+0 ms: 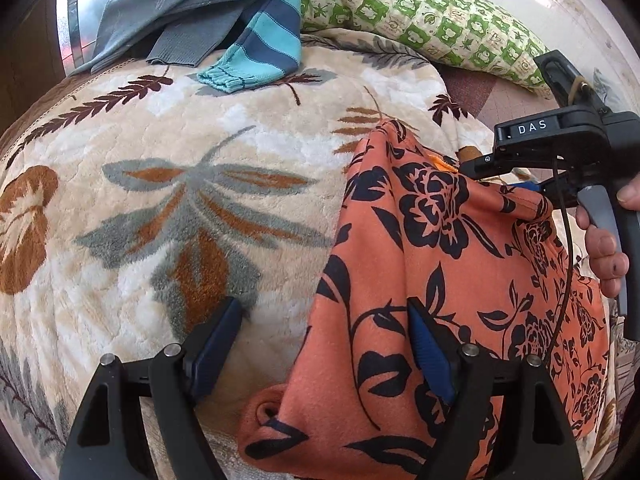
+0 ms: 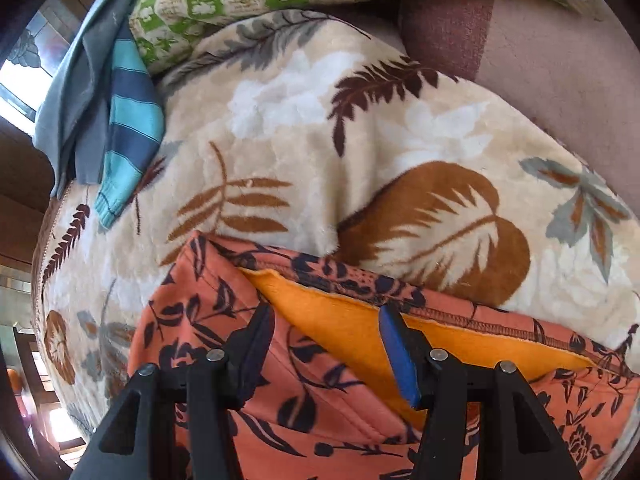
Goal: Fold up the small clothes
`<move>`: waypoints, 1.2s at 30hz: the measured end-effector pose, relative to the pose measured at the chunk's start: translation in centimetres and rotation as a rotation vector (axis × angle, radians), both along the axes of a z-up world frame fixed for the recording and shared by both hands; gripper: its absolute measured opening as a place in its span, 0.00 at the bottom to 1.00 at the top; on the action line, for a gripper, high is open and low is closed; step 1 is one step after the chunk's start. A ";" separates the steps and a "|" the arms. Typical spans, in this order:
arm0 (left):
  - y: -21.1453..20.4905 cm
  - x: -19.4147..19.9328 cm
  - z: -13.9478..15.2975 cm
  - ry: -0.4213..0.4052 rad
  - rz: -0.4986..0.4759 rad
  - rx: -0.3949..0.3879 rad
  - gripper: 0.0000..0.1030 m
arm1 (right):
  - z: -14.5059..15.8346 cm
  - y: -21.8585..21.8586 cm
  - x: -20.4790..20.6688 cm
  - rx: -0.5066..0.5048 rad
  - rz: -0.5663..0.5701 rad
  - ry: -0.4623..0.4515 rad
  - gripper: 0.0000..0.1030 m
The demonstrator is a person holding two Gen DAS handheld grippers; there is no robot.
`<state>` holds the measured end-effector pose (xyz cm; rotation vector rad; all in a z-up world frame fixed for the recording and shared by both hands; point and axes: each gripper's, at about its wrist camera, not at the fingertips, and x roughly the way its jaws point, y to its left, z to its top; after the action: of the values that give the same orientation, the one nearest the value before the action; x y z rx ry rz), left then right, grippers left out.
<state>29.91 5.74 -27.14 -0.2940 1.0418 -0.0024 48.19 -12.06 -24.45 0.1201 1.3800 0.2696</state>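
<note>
An orange garment with dark flowers (image 1: 432, 264) lies rumpled on the leaf-patterned blanket (image 1: 180, 208). My left gripper (image 1: 326, 340) is open and straddles the garment's left edge: one finger over the blanket, the other over the cloth. My right gripper (image 1: 496, 178), held by a hand (image 1: 604, 248), is at the garment's upper right part. In the right wrist view the right gripper (image 2: 328, 350) stands about half open over the garment (image 2: 248, 432). Its opening shows a plain orange lining (image 2: 340, 332). Cloth lies flat between the fingers and is not pinched.
A teal and navy striped garment (image 1: 264, 44) and a grey one (image 1: 180, 12) lie at the blanket's far edge. A green patterned pillow (image 1: 420, 20) sits behind them. A mauve sheet (image 2: 540, 60) shows beyond the blanket (image 2: 300, 128).
</note>
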 end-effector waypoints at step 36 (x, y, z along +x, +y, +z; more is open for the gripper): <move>-0.3 0.1 -0.1 -0.011 -0.006 0.046 0.83 | 4.0 1.2 -0.2 0.236 -0.235 -0.452 0.04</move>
<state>30.03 5.49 -27.20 -0.2483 1.0301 0.0143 47.97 -10.86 -20.46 0.3908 0.8727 0.2438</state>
